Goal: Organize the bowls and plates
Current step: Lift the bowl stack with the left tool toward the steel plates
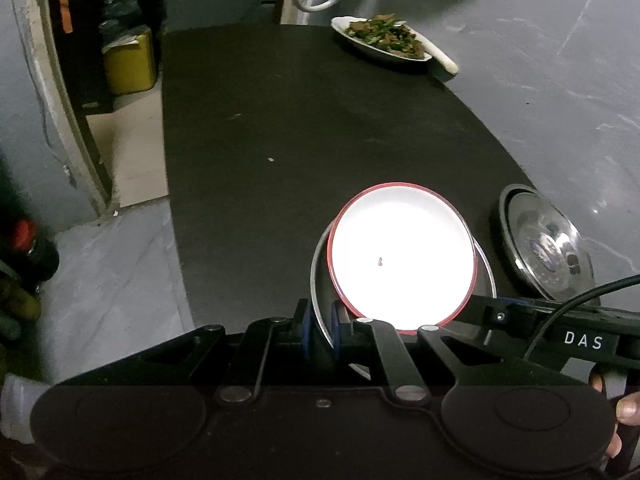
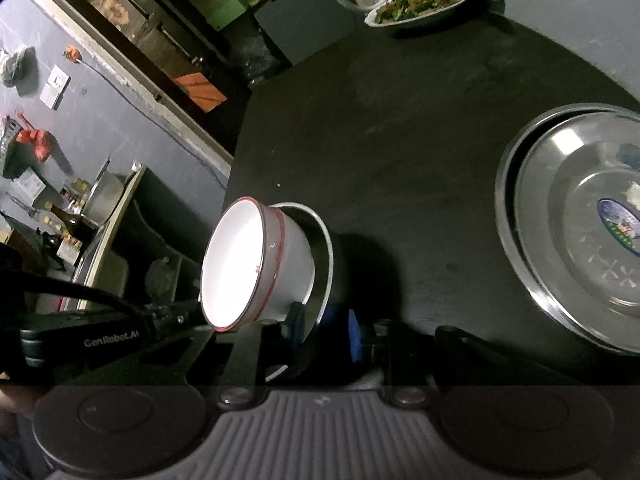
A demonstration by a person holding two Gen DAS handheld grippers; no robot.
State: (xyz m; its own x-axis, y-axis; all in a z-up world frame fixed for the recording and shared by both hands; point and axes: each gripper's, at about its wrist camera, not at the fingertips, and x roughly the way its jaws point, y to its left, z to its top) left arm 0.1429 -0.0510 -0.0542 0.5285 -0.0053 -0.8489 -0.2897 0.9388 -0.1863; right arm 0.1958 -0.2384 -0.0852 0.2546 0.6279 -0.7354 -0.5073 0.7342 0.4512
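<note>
Count: one white enamel bowl (image 1: 402, 256) with a red rim; one steel plate (image 1: 320, 280) under it; two more steel plates (image 2: 576, 220) stacked on the table; one oval dish of greens (image 1: 382, 38).
Left gripper (image 1: 322, 330): blue-padded jaws closed on the near rim of the steel plate under the bowl, at 6 o'clock in the left wrist view.
Right gripper (image 2: 324, 326): one blue pad each side of the same plate's rim; I cannot tell whether they press on it.
Task things: bowl sits inside the held plate, which is tilted, at 9 o'clock in the right wrist view.
Stacked plates: at 3 o'clock in both views, close to the table's right edge, apart from the bowl.
Edges and room: black table (image 1: 280, 128) lies bare from centre to 12 o'clock; dish of greens sits at the far right corner, at 1 o'clock.
Materials: bowl glossy enamel, overexposed inside; plates round, shiny steel, the top one with a blue sticker; tabletop matte, dark, scuffed.
</note>
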